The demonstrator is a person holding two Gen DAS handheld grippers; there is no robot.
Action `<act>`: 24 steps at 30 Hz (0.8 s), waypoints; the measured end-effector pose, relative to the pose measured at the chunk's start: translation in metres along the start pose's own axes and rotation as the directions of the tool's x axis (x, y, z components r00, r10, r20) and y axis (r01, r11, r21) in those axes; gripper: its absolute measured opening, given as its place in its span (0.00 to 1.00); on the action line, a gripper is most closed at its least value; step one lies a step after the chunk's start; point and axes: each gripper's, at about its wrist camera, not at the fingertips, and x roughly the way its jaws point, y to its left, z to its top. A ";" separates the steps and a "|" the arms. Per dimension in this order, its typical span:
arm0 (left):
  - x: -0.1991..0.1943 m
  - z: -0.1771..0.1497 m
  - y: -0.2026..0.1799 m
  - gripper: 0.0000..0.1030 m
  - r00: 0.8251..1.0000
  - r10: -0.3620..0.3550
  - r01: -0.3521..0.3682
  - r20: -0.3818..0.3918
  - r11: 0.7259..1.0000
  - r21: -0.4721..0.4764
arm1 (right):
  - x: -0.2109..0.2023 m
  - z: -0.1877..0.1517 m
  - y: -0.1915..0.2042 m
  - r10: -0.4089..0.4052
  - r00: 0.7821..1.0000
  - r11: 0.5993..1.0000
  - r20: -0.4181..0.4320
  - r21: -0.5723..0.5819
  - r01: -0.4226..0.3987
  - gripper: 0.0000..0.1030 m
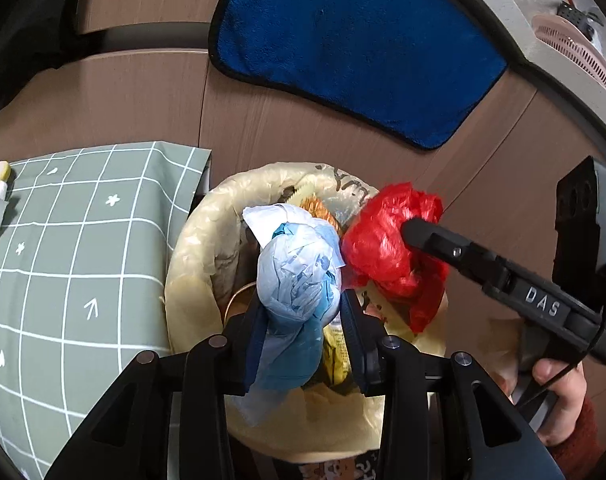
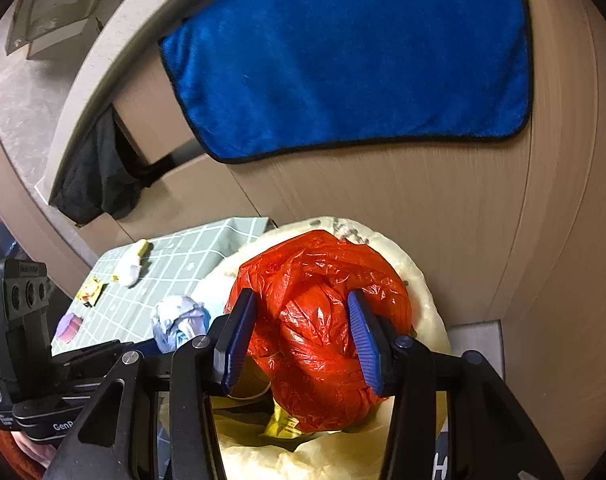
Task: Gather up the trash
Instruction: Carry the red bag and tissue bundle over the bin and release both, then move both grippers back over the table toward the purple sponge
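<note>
Item 1: my left gripper (image 1: 303, 312) pinching blue bag wad (image 1: 299, 276), held over lined bin (image 1: 191, 240).
Item 2: right gripper (image 2: 303, 336) clamped on red bag wad (image 2: 319, 320), same spot.
Pending: drop both; scraps (image 2: 91, 292) left on checked cloth (image 1: 63, 280).

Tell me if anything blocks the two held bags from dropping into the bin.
Nothing visible does. The blue bag and the red bag hang over the open lined bin, which already holds trash.
</note>
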 end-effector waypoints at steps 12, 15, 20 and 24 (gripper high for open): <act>-0.022 -0.001 0.026 0.50 0.998 -0.025 0.029 0.051 0.996 -0.088 | 0.017 -0.018 0.012 -0.045 0.997 0.998 -0.061 -0.045 0.042 0.46; -0.038 -0.003 0.030 0.50 0.995 -0.010 0.021 0.100 0.993 -0.118 | 0.013 -0.020 0.015 -0.070 0.996 0.997 -0.047 -0.041 0.068 0.55; -0.082 -0.010 0.036 0.50 0.958 0.118 -0.074 0.261 0.982 -0.175 | -0.004 -0.017 0.022 -0.078 0.997 0.996 0.000 -0.042 0.078 0.62; -0.116 -0.023 0.039 0.50 0.912 0.207 -0.143 0.354 0.970 -0.197 | -0.015 -0.014 0.041 -0.038 0.999 0.996 -0.006 -0.076 0.037 0.63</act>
